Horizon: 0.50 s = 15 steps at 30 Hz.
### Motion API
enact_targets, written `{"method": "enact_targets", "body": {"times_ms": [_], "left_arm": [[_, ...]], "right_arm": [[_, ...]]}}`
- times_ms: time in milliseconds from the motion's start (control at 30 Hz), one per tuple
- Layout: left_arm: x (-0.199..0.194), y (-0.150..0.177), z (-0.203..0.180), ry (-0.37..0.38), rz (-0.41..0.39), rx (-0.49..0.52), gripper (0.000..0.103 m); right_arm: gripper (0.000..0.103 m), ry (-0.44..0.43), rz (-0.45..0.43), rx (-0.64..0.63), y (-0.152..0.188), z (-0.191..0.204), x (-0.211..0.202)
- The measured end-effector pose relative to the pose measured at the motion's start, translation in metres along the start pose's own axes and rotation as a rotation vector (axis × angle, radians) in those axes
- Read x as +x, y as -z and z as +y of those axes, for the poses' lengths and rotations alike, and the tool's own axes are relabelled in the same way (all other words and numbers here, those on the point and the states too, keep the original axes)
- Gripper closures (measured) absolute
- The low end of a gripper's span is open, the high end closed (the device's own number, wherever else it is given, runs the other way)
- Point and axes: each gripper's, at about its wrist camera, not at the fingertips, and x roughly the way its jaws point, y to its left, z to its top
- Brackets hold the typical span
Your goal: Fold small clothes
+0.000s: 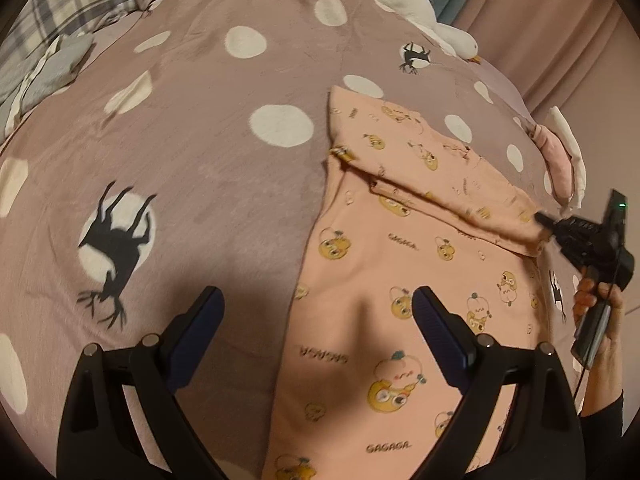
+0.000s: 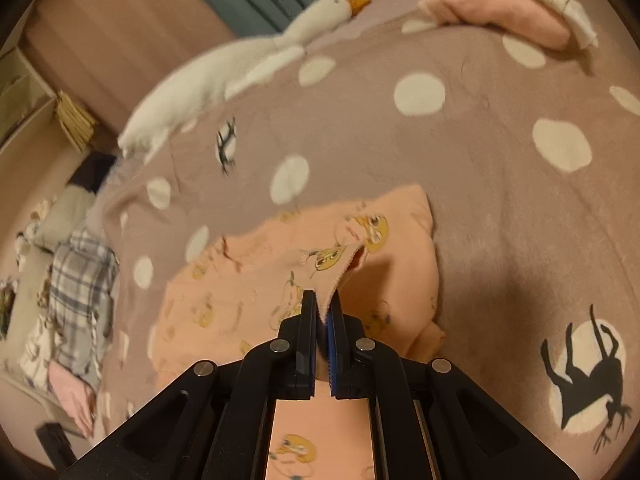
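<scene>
The left tongs (image 1: 318, 312) hover low over the near part of the peach garment (image 1: 400, 280), spread wide and holding nothing, one finger above the blanket (image 1: 200, 140) and the other above the cloth. The right tongs (image 2: 321, 306) are pressed together, pinching a ribbed edge of the peach garment (image 2: 256, 280) and lifting it off the bed. In the left wrist view the right tongs (image 1: 542, 218) reach in from the side at a folded-over flap, gripped by the person's right hand (image 1: 600, 312), which the frame edge cuts off at the wrist.

The garment's near end runs out of view, so its full shape is hard to make out. One garment lies on the blanket, printed with yellow cartoon faces. One plush goose (image 2: 240, 68) lies along the far edge, and one folded pink-and-white pile (image 2: 512, 4) sits at a corner.
</scene>
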Motion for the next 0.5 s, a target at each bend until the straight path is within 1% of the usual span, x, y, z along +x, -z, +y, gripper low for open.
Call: {"method": "enact_targets", "body": {"times_ms": [67, 100, 167, 200, 267, 300, 333, 367, 400, 433, 500], "left_arm": [[0.005, -0.008, -0.008, 0.007, 0.001, 0.022, 0.008], [0.007, -0.012, -0.012, 0.009, -0.001, 0.035, 0.008], [0.011, -0.02, -0.022, 0.017, -0.007, 0.062, 0.008], [0.012, -0.024, -0.026, 0.02, -0.01, 0.07, 0.008], [0.02, -0.036, -0.035, 0.029, -0.014, 0.083, 0.008], [0.024, -0.041, -0.038, 0.04, -0.014, 0.084, 0.008], [0.029, -0.046, -0.042, 0.052, -0.011, 0.085, 0.008], [0.034, -0.051, -0.045, 0.055, -0.009, 0.084, 0.008], [0.04, -0.056, -0.048, 0.058, -0.006, 0.087, 0.009], [0.046, -0.061, -0.052, 0.059, -0.004, 0.093, 0.009], [0.057, -0.071, -0.061, 0.057, -0.006, 0.109, 0.011]], "right_arm": [[0.096, 0.044, 0.058, 0.026, 0.002, -0.011, 0.011], [0.094, 0.052, 0.05, 0.039, 0.003, -0.016, 0.011], [0.09, 0.041, 0.017, 0.06, 0.007, -0.023, 0.004], [0.088, 0.037, -0.014, 0.074, 0.008, -0.026, -0.002], [0.088, 0.064, -0.066, 0.082, 0.009, -0.029, -0.012], [0.088, 0.107, -0.112, 0.074, 0.01, -0.028, -0.021], [0.087, 0.131, -0.139, 0.058, 0.01, -0.027, -0.027], [0.087, 0.13, -0.164, 0.028, 0.011, -0.023, -0.033], [0.087, 0.106, -0.174, -0.003, 0.011, -0.02, -0.035], [0.087, 0.081, -0.174, -0.039, 0.012, -0.015, -0.036], [0.087, 0.068, -0.167, -0.095, 0.011, -0.007, -0.032]]}}
